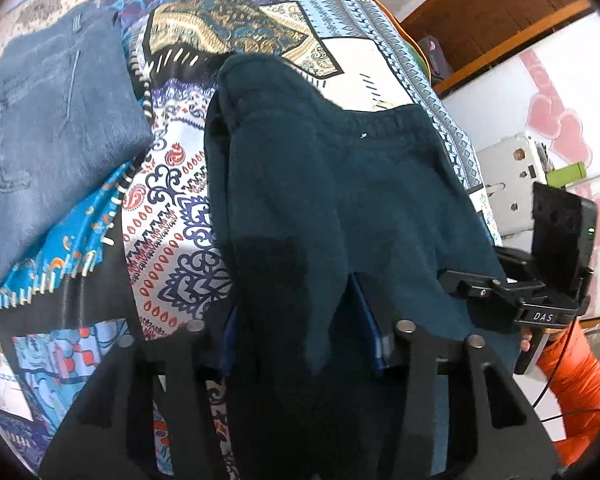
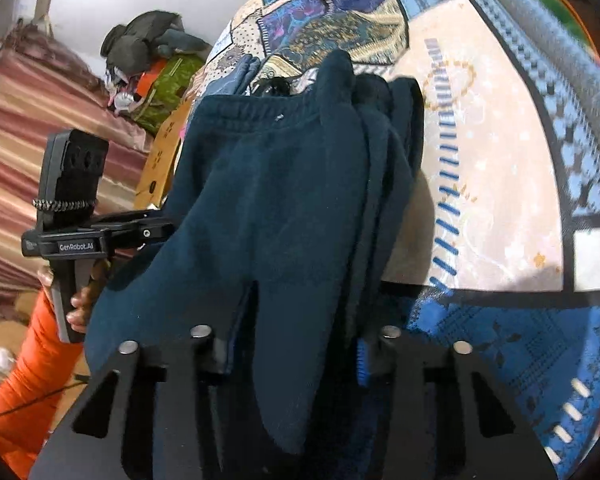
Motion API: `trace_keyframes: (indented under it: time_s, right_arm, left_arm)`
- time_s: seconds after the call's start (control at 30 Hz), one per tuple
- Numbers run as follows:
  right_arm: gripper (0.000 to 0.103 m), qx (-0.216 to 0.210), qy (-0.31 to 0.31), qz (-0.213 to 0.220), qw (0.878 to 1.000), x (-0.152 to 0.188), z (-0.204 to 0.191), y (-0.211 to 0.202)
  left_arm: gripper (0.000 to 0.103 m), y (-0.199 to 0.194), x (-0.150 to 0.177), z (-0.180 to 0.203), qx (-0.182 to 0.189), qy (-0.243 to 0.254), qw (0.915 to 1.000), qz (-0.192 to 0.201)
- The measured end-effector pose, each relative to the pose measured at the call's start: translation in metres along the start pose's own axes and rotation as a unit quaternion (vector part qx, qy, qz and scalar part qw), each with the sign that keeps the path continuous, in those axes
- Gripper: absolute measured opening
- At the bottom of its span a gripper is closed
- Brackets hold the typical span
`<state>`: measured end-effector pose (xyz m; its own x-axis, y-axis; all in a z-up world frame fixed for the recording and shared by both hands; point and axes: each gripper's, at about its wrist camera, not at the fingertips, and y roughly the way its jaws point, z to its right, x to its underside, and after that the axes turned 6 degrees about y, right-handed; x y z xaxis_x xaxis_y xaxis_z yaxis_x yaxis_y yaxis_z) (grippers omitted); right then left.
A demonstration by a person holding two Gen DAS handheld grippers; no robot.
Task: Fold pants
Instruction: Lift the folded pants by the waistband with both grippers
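Note:
Dark teal sweatpants (image 1: 320, 184) hang bunched over a patterned bedspread, elastic waistband at the top; they also fill the right wrist view (image 2: 276, 200). My left gripper (image 1: 300, 320) is shut on a fold of the pants, cloth draped between its blue-padded fingers (image 1: 366, 320). My right gripper (image 2: 296, 344) is shut on another fold of the same pants, its blue pad (image 2: 362, 364) showing. Each gripper's body shows in the other's view: the right one (image 1: 540, 288) at the pants' right edge, the left one (image 2: 76, 236) at their left edge.
Folded blue jeans (image 1: 48, 132) lie on the bedspread (image 1: 172, 216) to the left. A pile of clothes (image 2: 148, 68) sits beyond the bed's far side. A white appliance (image 1: 512, 184) and wooden shelf (image 1: 492, 12) stand off the bed's right edge. An orange sleeve (image 1: 576, 384) holds the right gripper.

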<state>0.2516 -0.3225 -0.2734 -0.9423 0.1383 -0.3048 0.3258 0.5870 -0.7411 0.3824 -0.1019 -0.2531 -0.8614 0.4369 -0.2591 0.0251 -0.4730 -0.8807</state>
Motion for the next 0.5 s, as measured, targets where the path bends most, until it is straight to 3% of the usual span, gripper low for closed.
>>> trace_keyframes:
  time_s: [0.27, 0.5]
  right_arm:
    - [0.029, 0.029, -0.061, 0.044, 0.997, 0.002, -0.032, -0.028]
    - [0.027, 0.014, -0.114, 0.112, 0.987, -0.026, -0.088, -0.053]
  left_arm:
    - [0.029, -0.041, 0.014, 0.028, -0.028, 0.050, 0.9974, 0.043]
    - [0.026, -0.110, 0.019, 0.039, -0.079, 0.061, 0.9848, 0.142]
